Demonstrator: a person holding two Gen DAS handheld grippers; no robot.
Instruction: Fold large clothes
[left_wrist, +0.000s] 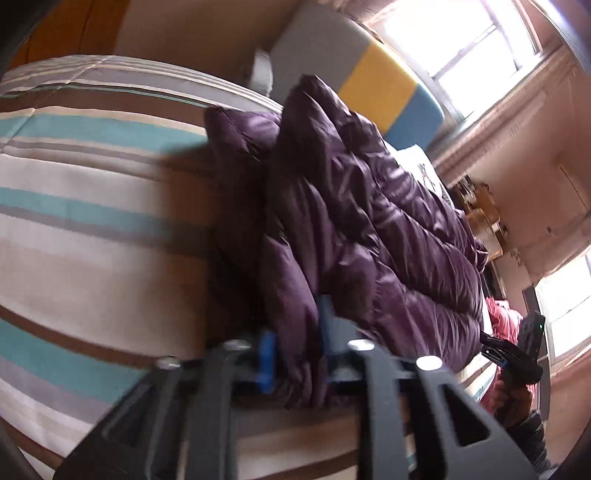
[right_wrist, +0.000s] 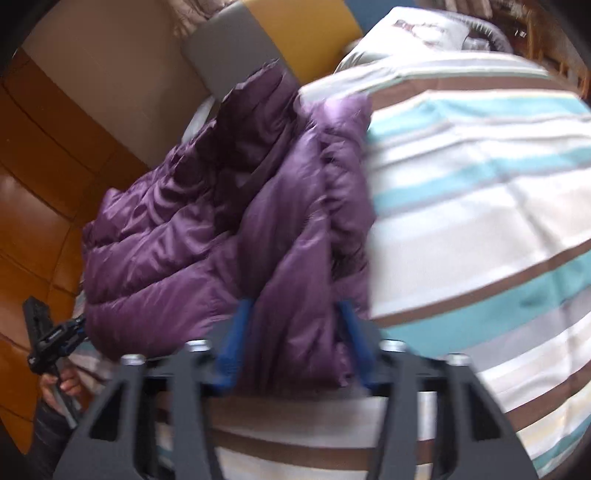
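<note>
**Both grippers pinch the purple jacket's near edge**

The left gripper (left_wrist: 295, 358) has its blue pads pressed onto a bunched fold of the purple puffer jacket (left_wrist: 369, 221). The right gripper (right_wrist: 295, 343) pinches another fold of that edge, so it can likely be carried over as one. The jacket lies heaped on the striped bedspread (left_wrist: 92, 221), the colour-block headboard (left_wrist: 380, 85) beyond it.

A glossy deep-purple quilted jacket (left_wrist: 369, 221) lies on a bedspread (left_wrist: 92, 206) striped white, teal, brown and grey. The headboard (left_wrist: 373, 81) shows grey, yellow and blue panels.
</note>
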